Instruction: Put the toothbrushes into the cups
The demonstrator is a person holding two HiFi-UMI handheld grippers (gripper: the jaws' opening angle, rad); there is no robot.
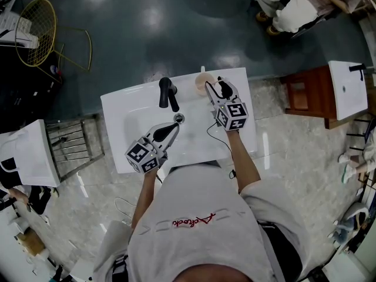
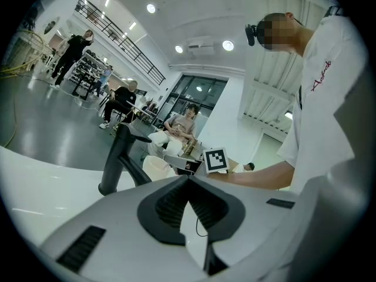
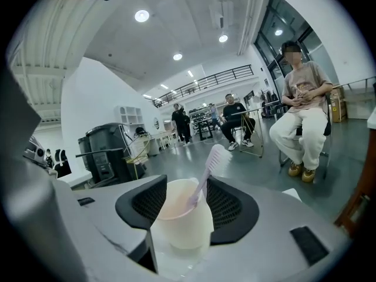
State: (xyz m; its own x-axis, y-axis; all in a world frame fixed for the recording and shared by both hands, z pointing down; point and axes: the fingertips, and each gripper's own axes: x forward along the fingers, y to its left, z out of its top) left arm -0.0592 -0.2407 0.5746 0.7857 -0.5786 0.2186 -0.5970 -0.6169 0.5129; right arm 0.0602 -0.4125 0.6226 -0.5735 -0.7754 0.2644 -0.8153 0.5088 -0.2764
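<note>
A cream cup (image 1: 202, 82) stands at the back rim of the white sink (image 1: 117, 107), right of the black faucet (image 1: 167, 93). In the right gripper view the cup (image 3: 182, 222) sits between the spread jaws of my right gripper (image 3: 187, 195), and a pink toothbrush (image 3: 208, 169) leans in it, head up, free of the pads. From the head view my right gripper (image 1: 217, 87) is right at the cup. My left gripper (image 1: 174, 126) hovers over the basin near the drain. Its tips (image 2: 189, 178) meet with nothing between them, and the faucet (image 2: 120, 157) and cup (image 2: 155, 168) lie ahead of it.
A wooden cabinet with a second sink (image 1: 343, 90) stands to the right, and a metal rack (image 1: 70, 143) to the left of the sink. A gold wire chair (image 1: 35, 22) is at the far left. A seated person (image 1: 294, 4) is beyond the sink.
</note>
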